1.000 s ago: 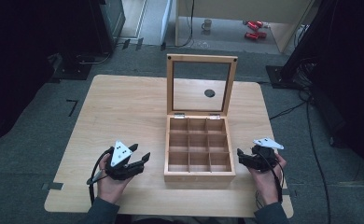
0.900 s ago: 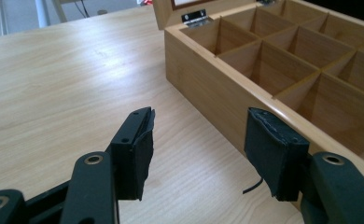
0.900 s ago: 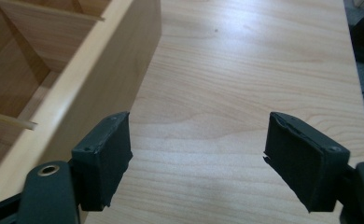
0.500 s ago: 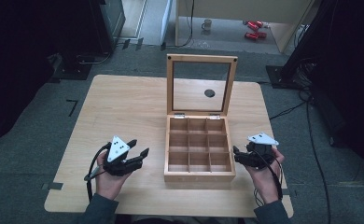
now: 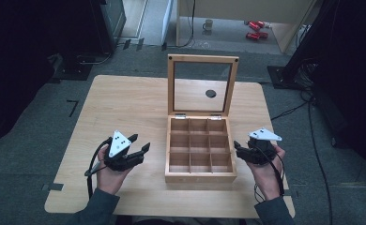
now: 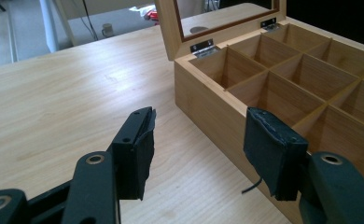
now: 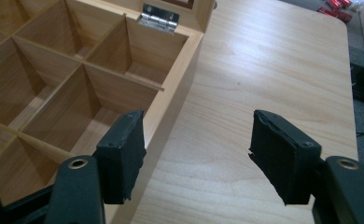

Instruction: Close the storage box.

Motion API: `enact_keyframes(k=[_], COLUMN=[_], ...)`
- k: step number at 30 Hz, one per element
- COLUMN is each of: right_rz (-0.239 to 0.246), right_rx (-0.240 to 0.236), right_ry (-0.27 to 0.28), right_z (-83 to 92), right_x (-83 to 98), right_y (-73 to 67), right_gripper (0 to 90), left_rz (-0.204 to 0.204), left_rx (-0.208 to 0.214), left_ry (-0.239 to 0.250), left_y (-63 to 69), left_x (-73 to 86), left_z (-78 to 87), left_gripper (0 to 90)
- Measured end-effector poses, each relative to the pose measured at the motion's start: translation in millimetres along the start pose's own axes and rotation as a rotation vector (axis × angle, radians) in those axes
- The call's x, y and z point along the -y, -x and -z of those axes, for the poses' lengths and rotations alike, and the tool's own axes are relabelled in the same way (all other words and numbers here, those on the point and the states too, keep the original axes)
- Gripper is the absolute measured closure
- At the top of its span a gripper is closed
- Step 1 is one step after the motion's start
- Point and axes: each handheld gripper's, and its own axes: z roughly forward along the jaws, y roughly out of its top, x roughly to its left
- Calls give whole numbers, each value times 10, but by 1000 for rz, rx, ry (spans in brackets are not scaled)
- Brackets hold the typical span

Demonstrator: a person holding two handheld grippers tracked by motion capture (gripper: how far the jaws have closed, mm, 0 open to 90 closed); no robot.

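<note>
A wooden box (image 5: 200,150) with nine compartments sits near the middle of the bench's (image 5: 125,103) near edge, its glass lid (image 5: 202,84) standing upright at the back. The left tool (image 5: 136,149) hovers just left of the box, jaws spread with nothing between them. The right tool (image 5: 240,151) hovers by the box's right wall; its jaws have just been closing but stand apart, pinching nothing.
</note>
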Motion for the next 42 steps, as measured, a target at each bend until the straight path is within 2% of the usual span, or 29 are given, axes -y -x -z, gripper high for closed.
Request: enact_keyframes(k=[7,12,18,22,34,42], right_rz=[10,7,9,-7,0,-12], right_rx=[-8,-15,-11,-29,-37,-43], right_ry=[17,34,46,57,72,77], right_z=[14,17,8,-8,-53,-94], right_x=[-118,-195,-297,-348,-506,-532], right_y=[7,0,9,31,78,96], right_gripper=[366,355,351,350,396,428], left_rz=[0,-26,-38,-51,-55,-56], left_rx=[1,0,5,5,6,-4], left_ry=[4,-4,-2,-1,3,-2], left_y=[-39,-45,-65,-73,-109,-153], left_x=[-117,-202,-303,-360,-481,-549], left_z=[-47,-97,-139,-161,-274,-364], left_gripper=[429,429,431,434,440,443])
